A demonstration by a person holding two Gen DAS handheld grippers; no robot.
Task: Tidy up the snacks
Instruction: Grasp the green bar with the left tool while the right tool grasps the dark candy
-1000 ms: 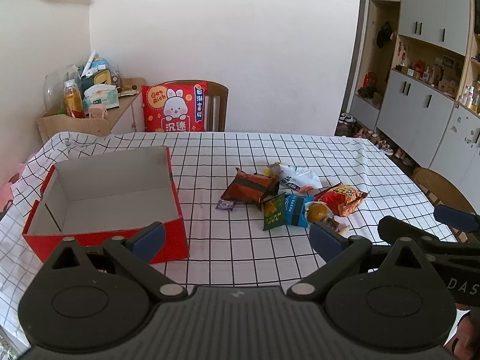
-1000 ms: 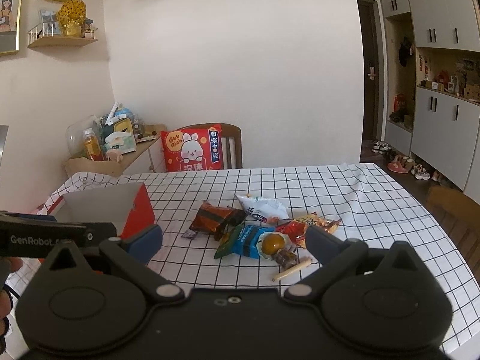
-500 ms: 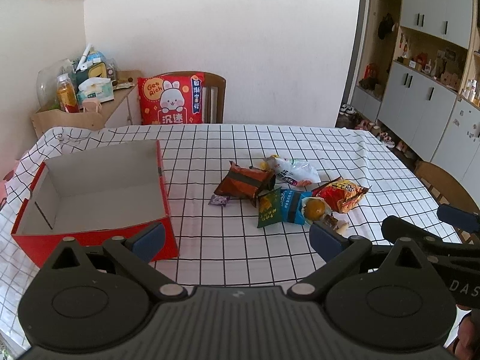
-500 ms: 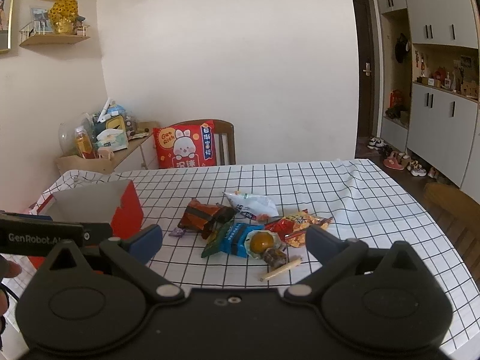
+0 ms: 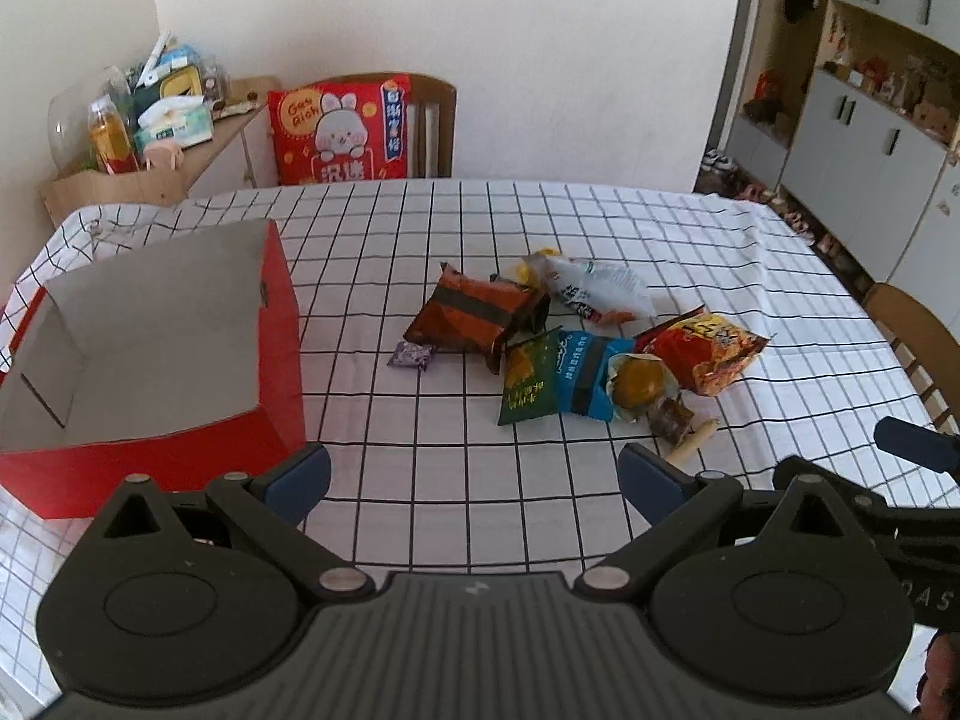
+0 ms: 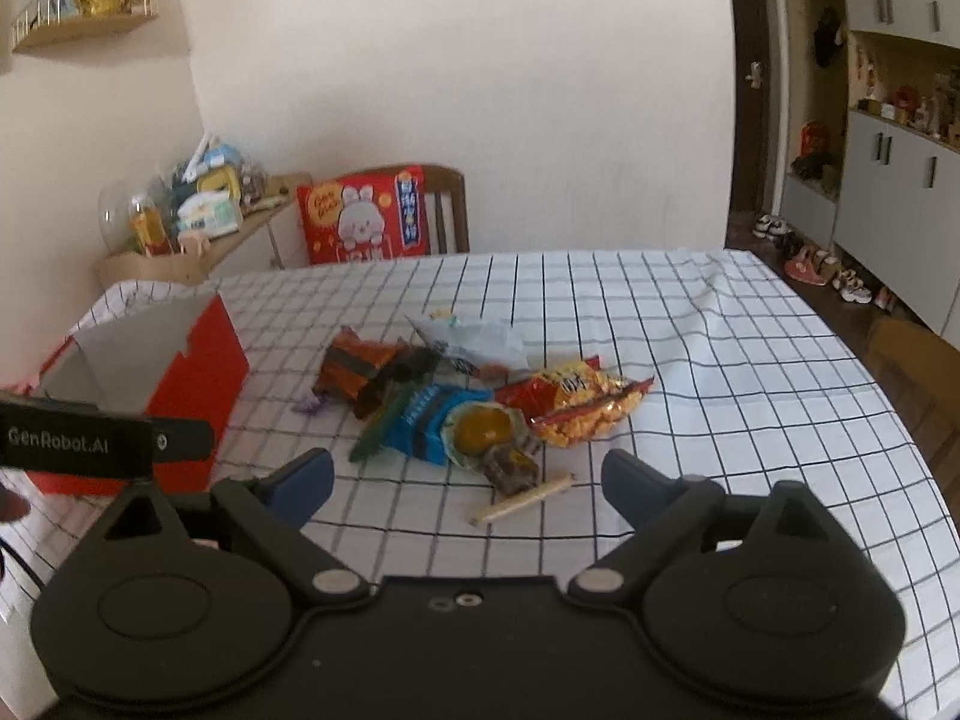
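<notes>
One red box (image 5: 150, 468), open-topped with nothing visible inside, stands on the left of the desk (image 5: 690, 228), which carries a checked cloth. One cluster of snacks lies mid-desk, well apart from the box. Counted items: one orange-brown packet (image 5: 474, 315), one white packet (image 5: 591, 288), one green packet (image 5: 528, 378), one blue packet (image 5: 582, 372), one red-yellow packet (image 5: 708, 351), one clear-wrapped yellow snack (image 5: 639, 384), one small purple sweet (image 5: 411, 355), one dark wrapped piece (image 5: 672, 420), one pale stick (image 5: 693, 441).

The left gripper (image 5: 474, 474) hovers before the cluster, fingers wide, nothing between them. The right gripper (image 6: 468, 477) faces the same cluster; its fingers stand wide and are closing, gripping nothing.
</notes>
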